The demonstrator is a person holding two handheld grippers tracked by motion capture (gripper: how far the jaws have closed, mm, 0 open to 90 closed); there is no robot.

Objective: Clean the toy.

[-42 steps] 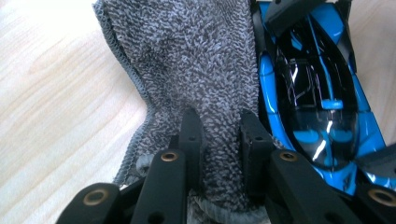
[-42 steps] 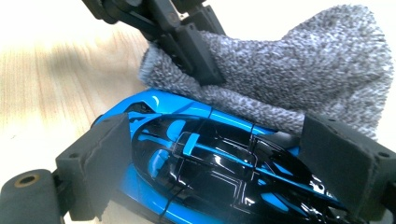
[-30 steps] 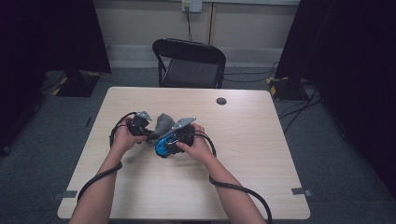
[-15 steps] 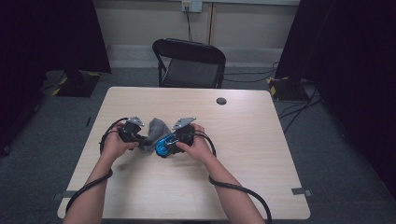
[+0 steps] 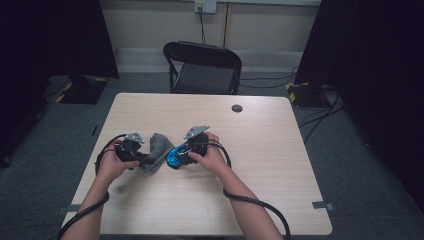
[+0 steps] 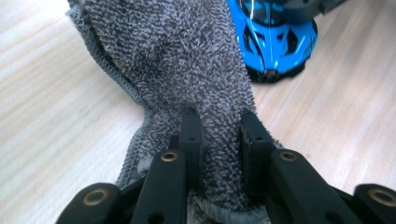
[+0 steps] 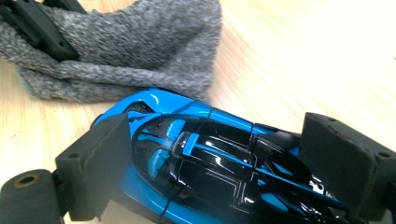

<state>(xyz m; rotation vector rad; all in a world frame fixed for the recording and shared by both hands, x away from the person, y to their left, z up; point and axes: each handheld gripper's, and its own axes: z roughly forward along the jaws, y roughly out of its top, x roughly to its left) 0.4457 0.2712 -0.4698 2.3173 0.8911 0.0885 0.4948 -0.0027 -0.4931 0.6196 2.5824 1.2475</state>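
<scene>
Pinching grey cloth (image 6: 187,60) w/ left tool (image 6: 218,140), beside blue toy car (image 6: 275,37)

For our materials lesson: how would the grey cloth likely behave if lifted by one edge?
The cloth would probably droop, since it already bunches between the left gripper fingers. Its looped pile suggests it is light and grippy, unlikely to slip.

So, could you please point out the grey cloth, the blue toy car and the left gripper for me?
grey cloth (image 6: 187,60): left gripper view, middle of its looped pile.
blue toy car (image 7: 205,158): right gripper view, black roof.
left gripper (image 6: 219,140): left gripper view, between the fingertips pinching the cloth.
</scene>
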